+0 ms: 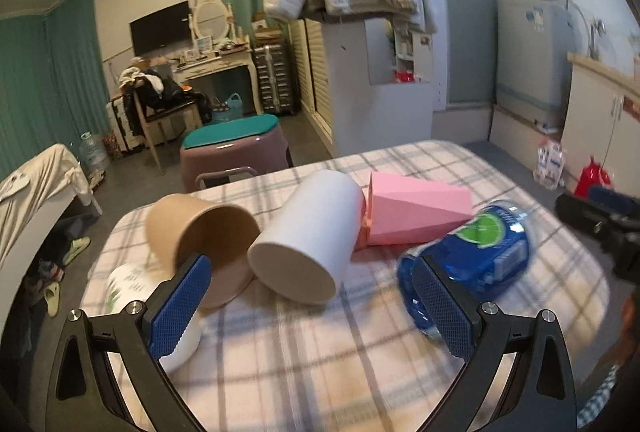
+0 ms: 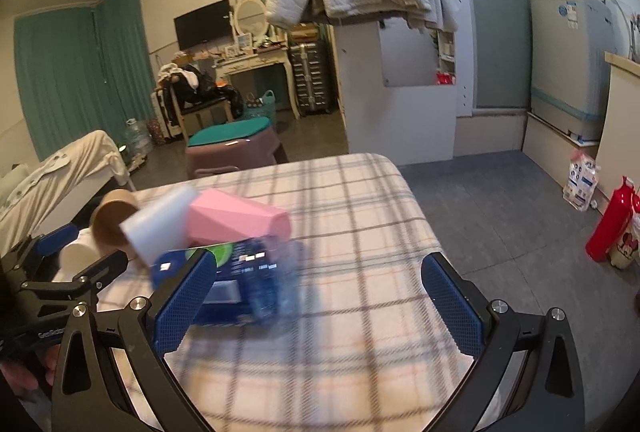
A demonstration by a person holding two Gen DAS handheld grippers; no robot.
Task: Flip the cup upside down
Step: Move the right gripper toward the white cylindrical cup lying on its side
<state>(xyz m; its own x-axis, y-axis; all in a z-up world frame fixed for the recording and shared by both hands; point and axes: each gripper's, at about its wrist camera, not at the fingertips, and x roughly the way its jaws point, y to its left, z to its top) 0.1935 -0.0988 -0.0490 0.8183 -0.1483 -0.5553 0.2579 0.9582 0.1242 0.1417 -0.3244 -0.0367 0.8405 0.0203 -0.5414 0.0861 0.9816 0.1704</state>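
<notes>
Several cups lie on their sides on a plaid-covered table (image 1: 304,364): a brown paper cup (image 1: 200,236), a white cup (image 1: 308,232), a pink faceted cup (image 1: 416,209) and a blue clear cup with a green label (image 1: 476,252). A white cup with green print (image 1: 132,288) sits behind my left finger. My left gripper (image 1: 312,296) is open and empty, just short of the white cup. My right gripper (image 2: 320,292) is open and empty, with the blue cup (image 2: 244,280) by its left finger. The pink cup (image 2: 236,218), white cup (image 2: 160,228) and brown cup (image 2: 114,218) lie beyond.
The left gripper shows at the left edge of the right wrist view (image 2: 60,272). The table's right edge drops to grey floor (image 2: 500,216). A mauve stool with a teal cushion (image 1: 236,147) stands behind the table. A red bottle (image 2: 612,224) stands on the floor.
</notes>
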